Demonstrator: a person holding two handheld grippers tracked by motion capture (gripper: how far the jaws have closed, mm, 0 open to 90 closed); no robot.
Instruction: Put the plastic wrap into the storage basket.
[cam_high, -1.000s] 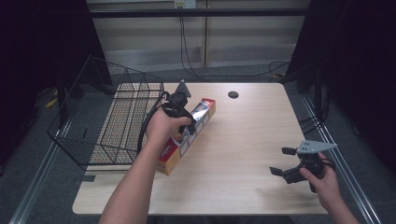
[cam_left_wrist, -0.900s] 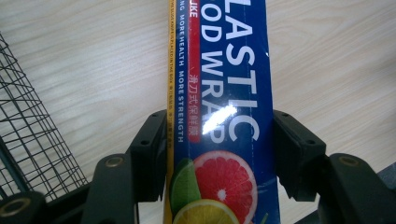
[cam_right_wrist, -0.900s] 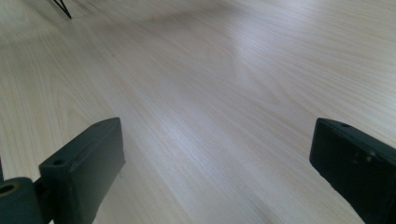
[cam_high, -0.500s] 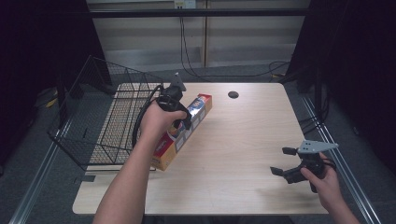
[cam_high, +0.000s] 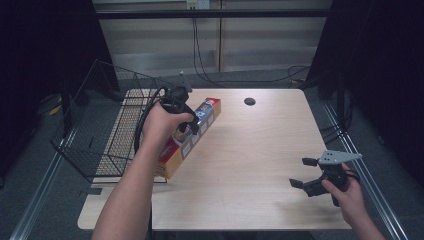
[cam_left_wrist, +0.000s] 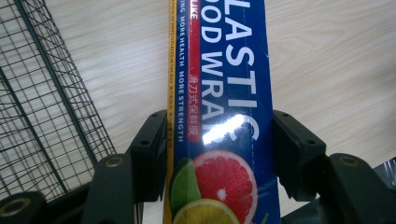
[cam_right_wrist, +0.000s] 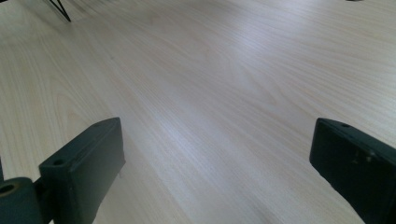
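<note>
A long box of plastic food wrap (cam_high: 176, 150), blue with citrus pictures and a yellow edge, hangs tilted above the left part of the table, beside the wire basket. My left gripper (cam_high: 186, 120) is shut on it across its width. In the left gripper view both jaws press on the sides of the box (cam_left_wrist: 224, 84), with my left gripper (cam_left_wrist: 219, 140) seen from behind. My right gripper (cam_high: 301, 172) rests open and low over the table's near right corner. The right gripper view has its two jaws wide apart, my right gripper (cam_right_wrist: 217, 149) holding nothing over bare wood.
A black wire basket (cam_high: 100, 135) stands tipped at the table's left edge; its mesh (cam_left_wrist: 42, 107) lies just left of the box. A dark round cable hole (cam_high: 249, 101) sits at the back middle of the wooden table (cam_high: 260, 150). Cables hang behind the table.
My left hand has lifted the box a little and carried it leftward toward the basket. The right hand and its gripper have stayed put.
</note>
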